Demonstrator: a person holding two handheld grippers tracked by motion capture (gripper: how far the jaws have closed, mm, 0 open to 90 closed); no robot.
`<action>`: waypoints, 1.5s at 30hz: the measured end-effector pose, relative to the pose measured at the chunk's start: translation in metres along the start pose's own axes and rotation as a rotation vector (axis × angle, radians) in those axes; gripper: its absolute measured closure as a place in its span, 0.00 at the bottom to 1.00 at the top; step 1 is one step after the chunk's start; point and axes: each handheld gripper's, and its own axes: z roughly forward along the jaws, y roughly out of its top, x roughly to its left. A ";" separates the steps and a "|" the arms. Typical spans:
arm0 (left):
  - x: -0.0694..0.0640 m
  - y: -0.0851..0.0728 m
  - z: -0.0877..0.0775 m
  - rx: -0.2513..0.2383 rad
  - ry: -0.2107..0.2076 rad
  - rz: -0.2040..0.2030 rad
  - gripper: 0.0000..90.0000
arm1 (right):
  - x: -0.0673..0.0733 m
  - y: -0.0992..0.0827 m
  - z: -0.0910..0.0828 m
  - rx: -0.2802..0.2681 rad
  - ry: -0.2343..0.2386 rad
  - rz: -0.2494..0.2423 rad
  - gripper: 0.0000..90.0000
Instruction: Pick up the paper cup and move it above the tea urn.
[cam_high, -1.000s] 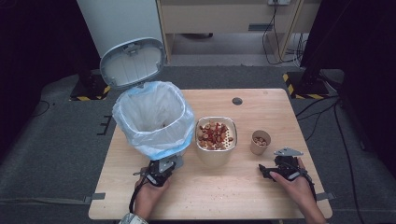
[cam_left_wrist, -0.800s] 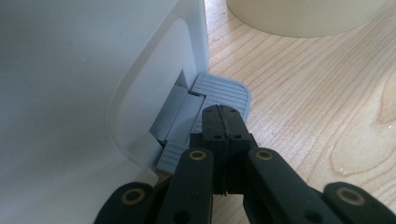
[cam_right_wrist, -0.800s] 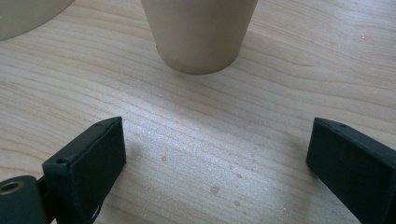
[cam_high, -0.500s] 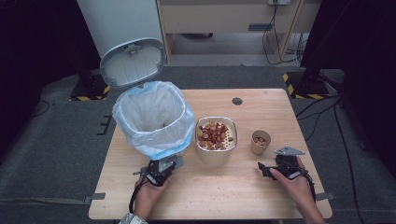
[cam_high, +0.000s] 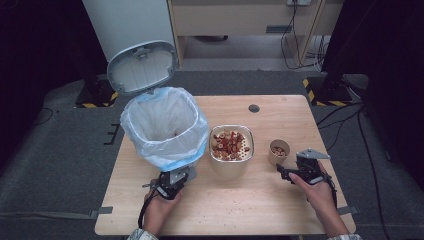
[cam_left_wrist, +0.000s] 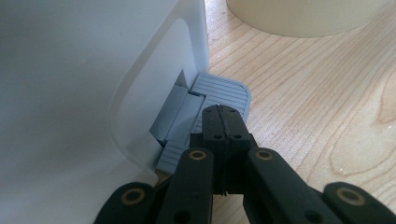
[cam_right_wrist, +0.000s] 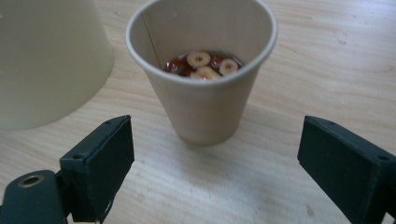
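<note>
A white pedal bin (cam_high: 165, 127) lined with a blue bag stands at the table's left, its lid (cam_high: 142, 67) tipped up and back. My left gripper (cam_high: 176, 180) is shut, with nothing between its jaws. Its tip (cam_left_wrist: 223, 116) rests on the bin's grey ribbed pedal (cam_left_wrist: 219, 91). A paper cup (cam_right_wrist: 205, 88) holding red and pale fruit slices stands just ahead of my right gripper (cam_right_wrist: 217, 154). That gripper is open, its jaws have just been closing, and its pads (cam_right_wrist: 100, 163) stand wide of the cup without touching it. In the high view the cup (cam_high: 278, 151) is right of centre.
A cream bowl (cam_high: 231, 145) of sliced red fruit sits between the bin and the cup; its side (cam_right_wrist: 46, 60) rises left of the cup. A dark round grommet (cam_high: 254, 108) marks the table's far edge. Bare wood (cam_high: 235, 210) lies between my hands.
The right gripper has edged slightly toward the cup. The left hand, the bin and its raised lid stay as they were.
</note>
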 end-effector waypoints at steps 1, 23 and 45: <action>0.000 0.000 0.000 0.000 -0.001 -0.001 0.99 | 0.001 0.002 0.002 -0.001 0.003 -0.001 0.12; 0.000 0.000 0.000 0.000 0.000 0.001 0.99 | 0.004 0.016 0.045 -0.061 0.009 -0.031 0.27; 0.001 0.000 0.000 0.002 -0.003 -0.004 0.99 | 0.001 0.026 0.029 -0.059 0.019 -0.133 0.37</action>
